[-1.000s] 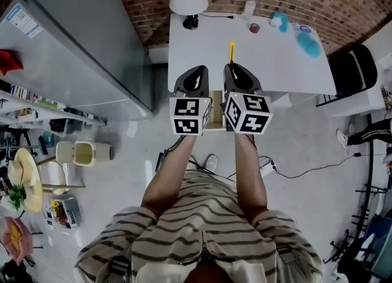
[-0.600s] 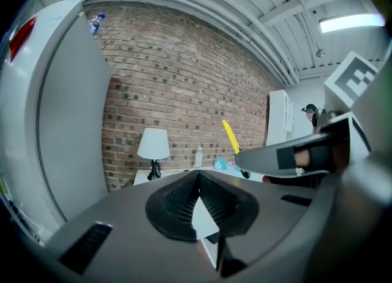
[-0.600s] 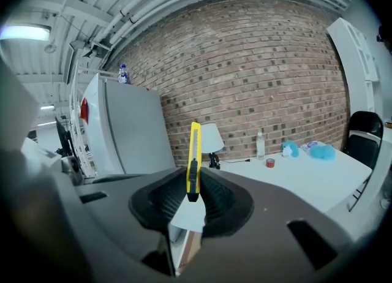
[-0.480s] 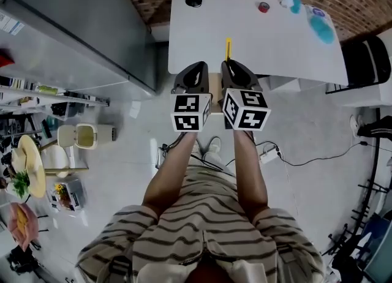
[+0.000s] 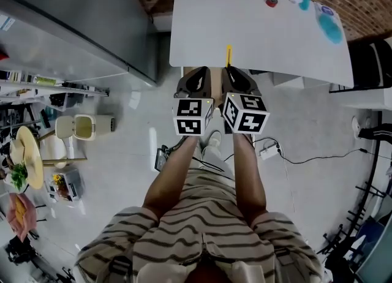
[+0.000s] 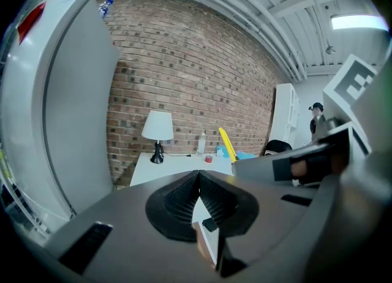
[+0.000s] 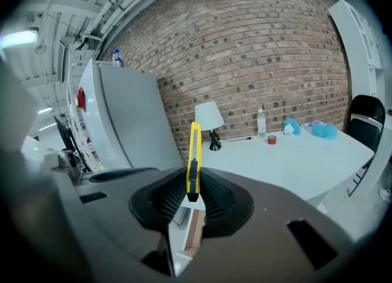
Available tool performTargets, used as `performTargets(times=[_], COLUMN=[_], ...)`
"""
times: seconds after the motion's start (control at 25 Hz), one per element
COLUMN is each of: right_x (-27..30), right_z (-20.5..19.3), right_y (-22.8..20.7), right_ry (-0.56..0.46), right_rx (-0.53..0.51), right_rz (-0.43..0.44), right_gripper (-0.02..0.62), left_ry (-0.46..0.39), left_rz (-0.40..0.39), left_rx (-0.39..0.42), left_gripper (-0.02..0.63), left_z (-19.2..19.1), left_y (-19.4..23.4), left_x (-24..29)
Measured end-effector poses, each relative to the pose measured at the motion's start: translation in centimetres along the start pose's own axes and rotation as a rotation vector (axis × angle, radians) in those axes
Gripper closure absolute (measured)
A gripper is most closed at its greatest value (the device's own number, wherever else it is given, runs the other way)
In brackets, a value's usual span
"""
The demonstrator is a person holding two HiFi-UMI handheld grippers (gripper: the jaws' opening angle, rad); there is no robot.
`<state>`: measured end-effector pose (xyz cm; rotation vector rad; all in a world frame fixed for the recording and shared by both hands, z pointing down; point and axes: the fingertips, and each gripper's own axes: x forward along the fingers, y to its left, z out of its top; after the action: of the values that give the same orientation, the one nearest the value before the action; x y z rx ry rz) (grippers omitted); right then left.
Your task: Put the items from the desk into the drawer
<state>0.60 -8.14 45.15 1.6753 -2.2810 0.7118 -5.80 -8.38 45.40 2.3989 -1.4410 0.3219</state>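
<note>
- The right gripper (image 7: 193, 197) has its jaws closed on a yellow plastic utility knife with a black slider (image 7: 194, 162). The knife stands upright and its long end rises above the pads.
- The left gripper (image 6: 199, 181) has its jaw tips pressed together, with nothing between them.
- In the head view the two grippers are side by side, just in front of the near edge of the white rectangular desk (image 5: 257, 37). The knife projects over that edge.
- An open drawer with white and wood-coloured panels (image 7: 190, 234) shows below, through the gap under the right jaws.
- At the far side of the desk are a white-shaded lamp on a black base (image 7: 209, 121), a clear plastic bottle (image 7: 262, 121), a small red roll (image 7: 271, 139) and two turquoise fluffy items (image 7: 323, 130). All are well apart from the grippers.
- A tall grey cabinet (image 5: 79, 18) stands left of the desk, a red-brick wall (image 7: 257, 49) is behind it, and a black chair (image 5: 370, 61) is at its right.
</note>
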Motion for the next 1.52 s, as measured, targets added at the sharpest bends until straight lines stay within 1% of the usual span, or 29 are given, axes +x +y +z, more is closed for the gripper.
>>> performTargets(times=[0.4,0.64,0.92,1.08,1.24,1.52], right_x=[2.1,3.3,4.8,5.5,6.5,8.1], right_z=[-4.9,-8.4,-12.3,-14.3,-15.9,-18.4], right_y=[-0.2,-1.0,-1.4,-1.5,-1.6,-2.5], right_ry=[0.088,0.154,0.231,0.265,0.292,0.353], right_rx=[0.021,0.046,0.077,0.097,0.124,0.144], right_rz=[-0.007,-0.008,-0.002,-0.001,0.008,-0.011], right_gripper=[0.523,0.523,0.523,0.523,0.523,0.523], left_ry=[0.072,0.138,0.193,0.213,0.237,0.285], left_rz=[0.003,0.014,0.040,0.042,0.049,0.056], left_rx=[-0.032,-0.045,-0.069,-0.084,-0.089,-0.119], left_gripper=[0.600,0.601,0.600,0.601,0.600,0.600], left_z=[-4.3,-7.4,-10.7,-12.5,-14.1,-16.7], left_y=[1.1,1.7,3.5,3.7,4.3,5.0], left_x=[1.0,1.7,2.4,2.8,3.2,4.0])
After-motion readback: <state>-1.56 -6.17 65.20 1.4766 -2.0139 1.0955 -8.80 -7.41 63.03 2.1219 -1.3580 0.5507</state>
